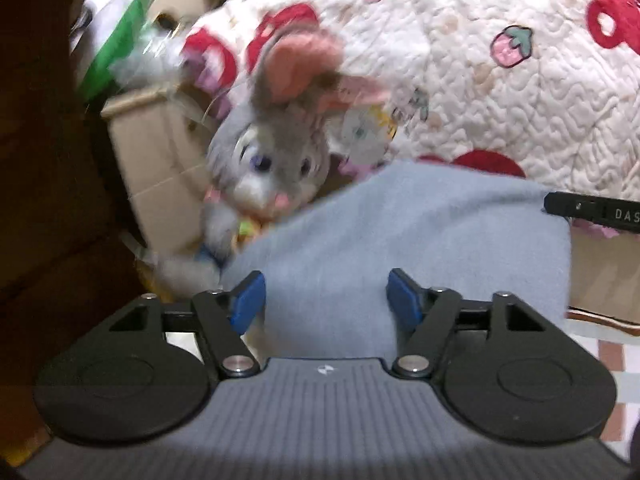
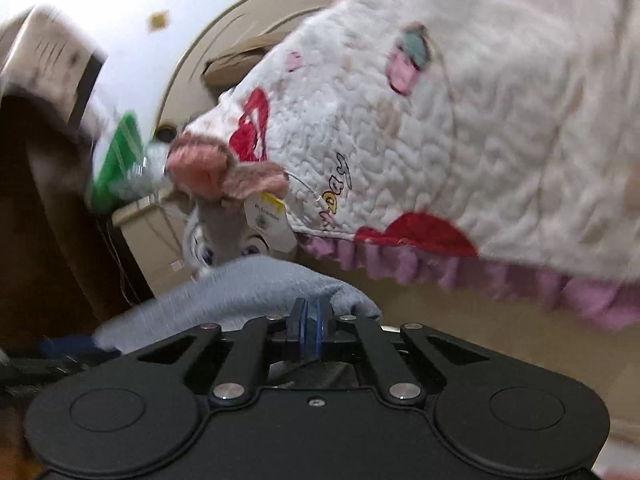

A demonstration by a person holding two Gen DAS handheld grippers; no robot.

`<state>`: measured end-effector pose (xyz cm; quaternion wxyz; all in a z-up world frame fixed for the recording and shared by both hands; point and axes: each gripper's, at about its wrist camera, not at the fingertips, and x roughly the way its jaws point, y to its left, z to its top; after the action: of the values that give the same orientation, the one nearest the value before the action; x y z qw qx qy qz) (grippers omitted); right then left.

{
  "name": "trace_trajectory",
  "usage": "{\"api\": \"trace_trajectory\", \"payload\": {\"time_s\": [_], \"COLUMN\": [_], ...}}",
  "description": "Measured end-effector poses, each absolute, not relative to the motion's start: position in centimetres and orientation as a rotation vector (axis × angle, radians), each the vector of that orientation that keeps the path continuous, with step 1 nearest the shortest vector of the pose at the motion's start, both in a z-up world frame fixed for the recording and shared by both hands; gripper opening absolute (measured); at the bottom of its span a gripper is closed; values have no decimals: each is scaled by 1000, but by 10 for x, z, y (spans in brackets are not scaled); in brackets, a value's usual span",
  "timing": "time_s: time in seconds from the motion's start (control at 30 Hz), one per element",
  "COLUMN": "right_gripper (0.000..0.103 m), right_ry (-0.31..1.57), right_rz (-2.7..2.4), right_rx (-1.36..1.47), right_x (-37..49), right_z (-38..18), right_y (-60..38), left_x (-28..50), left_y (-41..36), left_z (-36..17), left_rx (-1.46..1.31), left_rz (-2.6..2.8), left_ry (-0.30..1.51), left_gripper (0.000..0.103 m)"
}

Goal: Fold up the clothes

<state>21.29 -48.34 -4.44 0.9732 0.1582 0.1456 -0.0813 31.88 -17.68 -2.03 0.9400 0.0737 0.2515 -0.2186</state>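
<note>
A light blue garment (image 1: 400, 240) is held up in the air and spreads wide across the left wrist view. My left gripper (image 1: 326, 300) is open, and the cloth's lower part passes between its blue pads (image 1: 248, 300) without being pinched. My right gripper (image 2: 310, 320) is shut on the garment's (image 2: 240, 292) upper edge, and the cloth bunches around its closed fingers. In the left wrist view the right gripper's black finger (image 1: 592, 210) shows at the garment's top right corner. The frames are blurred by motion.
A grey plush rabbit (image 1: 272, 152) with pink ears leans on a cardboard box (image 1: 160, 152) behind the garment. A white quilt (image 1: 500, 80) with red and pink strawberries fills the back right. Dark wooden furniture (image 1: 48, 160) stands at the left, with a green item (image 2: 116, 160) behind the box.
</note>
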Motion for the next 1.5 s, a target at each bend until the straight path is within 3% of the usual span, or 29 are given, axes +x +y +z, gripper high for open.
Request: {"api": "trace_trajectory", "payload": {"time_s": [0.13,0.17,0.2,0.27,0.5,0.7,1.0,1.5], "right_gripper": [9,21,54,82,81,81,81,82], "right_ry": [298,292,285,274,293,317,363,430], "right_rz": [-187,-197,-208,-259,-211,-163,-143,-200], "right_rx": [290,294,298,332,474,407,283,184], "right_x": [198,193,188,171,77,-1,-61,-99], "right_z": [-42,-42,-41,-43,-61,-50,-38,-41], "right_y": [-479,-478,-477,-479,-494,-479,-440,-406], "left_x": [280,268,256,231,161,115,83,50], "left_y": [-165,-167,-169,-174,-200,-217,-220,-213], "left_z": [-23,-23,-24,-26,-27,-20,-35,-31], "left_rx": [-14,1,16,45,89,168,275,279], "left_rz": [-413,-419,-425,-437,-520,-429,-333,-420], "left_ry": [604,597,589,575,604,543,648,629], "left_gripper": [68,69,73,83,93,103,103,103]}}
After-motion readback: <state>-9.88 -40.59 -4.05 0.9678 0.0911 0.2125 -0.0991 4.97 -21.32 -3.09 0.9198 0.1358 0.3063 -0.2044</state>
